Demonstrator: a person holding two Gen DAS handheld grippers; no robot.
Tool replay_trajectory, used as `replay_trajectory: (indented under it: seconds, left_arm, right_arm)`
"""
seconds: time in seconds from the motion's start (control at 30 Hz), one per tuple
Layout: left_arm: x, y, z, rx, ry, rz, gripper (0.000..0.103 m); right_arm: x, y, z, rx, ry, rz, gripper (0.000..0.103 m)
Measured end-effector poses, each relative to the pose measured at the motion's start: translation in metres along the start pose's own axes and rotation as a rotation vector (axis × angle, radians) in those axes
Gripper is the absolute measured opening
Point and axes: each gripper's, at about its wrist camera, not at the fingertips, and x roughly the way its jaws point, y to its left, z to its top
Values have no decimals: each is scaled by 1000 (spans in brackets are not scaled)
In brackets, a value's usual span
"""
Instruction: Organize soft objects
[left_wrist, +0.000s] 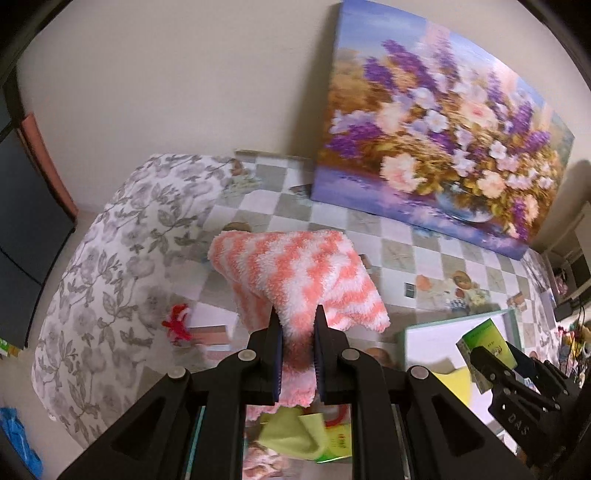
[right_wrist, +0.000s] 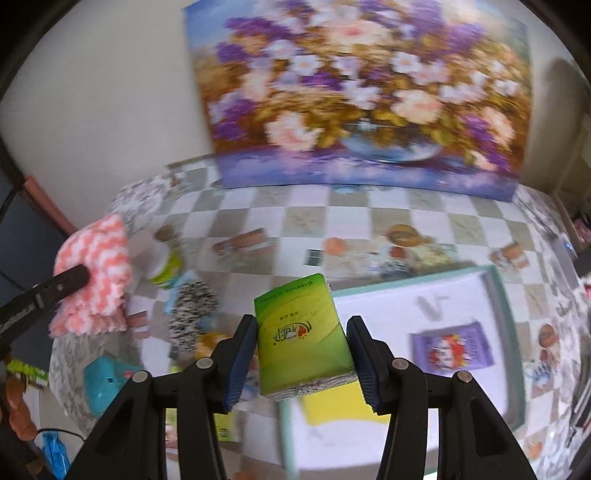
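Left wrist view: the left gripper is clamped on a fluffy cloth striped in coral pink and white, which is pinched between the two dark pads and drapes forward toward 12 o'clock, clear of the checkered tablecloth below. At 4 o'clock the right gripper appears, carrying a green soft tissue pack over a white tray with a pale green rim. A large flower painting on canvas leans against the wall at 1 o'clock. A yellow-green cloth lies at 6 o'clock, under the gripper.

Right wrist view: the right gripper is closed on the green pack, both blue pads touching its sides, with the pack standing tilted between them. The tray lies at 4 o'clock and holds a purple packet and a yellow flat piece. The striped cloth hangs at 9 o'clock in the left gripper. A black-and-white speckled fabric item lies on the table just left of centre.
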Motion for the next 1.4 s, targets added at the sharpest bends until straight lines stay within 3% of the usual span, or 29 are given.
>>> replay_trajectory:
  seconds: [0.33,0.83,1.1,1.4]
  left_arm:
    - [5,-84,-8,126,28,-59,15]
    - [26,-202,-36,321,105,-142,15]
    - [70,-233,-58,369,175,-167,15]
    - [113,-225,-61,304,195,-153,15]
  right_arm:
    - [-14,-94,-8,155,-1,-101,53]
    - [-20,-177,-23,268,5,-163,53]
    - [22,-184,-30,256,53,-123,53]
    - [55,-181,-29,235,76,-116,53]
